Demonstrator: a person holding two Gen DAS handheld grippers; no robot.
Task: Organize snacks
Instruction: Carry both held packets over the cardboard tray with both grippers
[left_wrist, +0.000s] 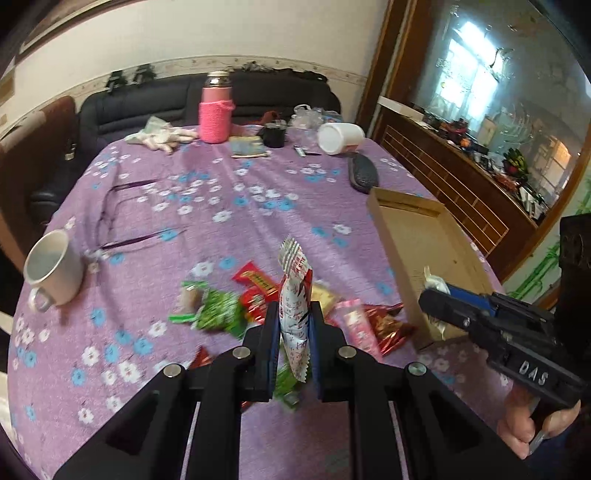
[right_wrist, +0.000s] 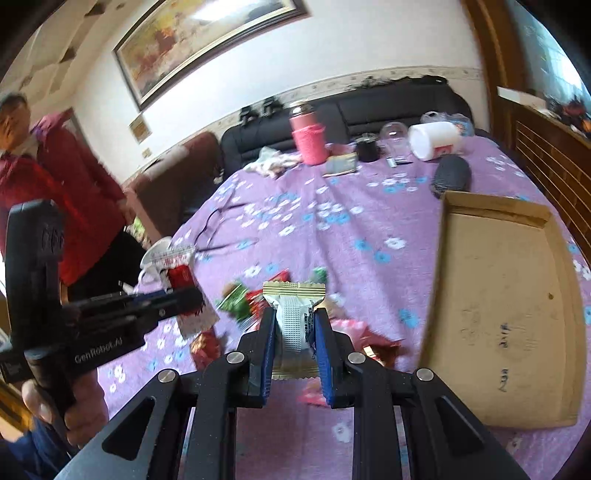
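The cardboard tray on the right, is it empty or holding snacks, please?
Empty as far as visible: the cardboard tray shows only bare, scuffed cardboard.

Soft daylight, fisheye bend, motion blur

Both views are evenly lit; bright window glare sits in the mirror (left_wrist: 476, 85) right of the tabletop (left_wrist: 229, 192). Wrappers on the near side of the tabletop smear with motion. Walls curve and corners go black; shadows are faint.

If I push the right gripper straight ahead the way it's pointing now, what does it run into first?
Most likely the loose snack pile on the purple tablecloth, just beyond the gold-edged packet that the right gripper holds. The cardboard tray lies off to the right of that line. Depth is uncertain.
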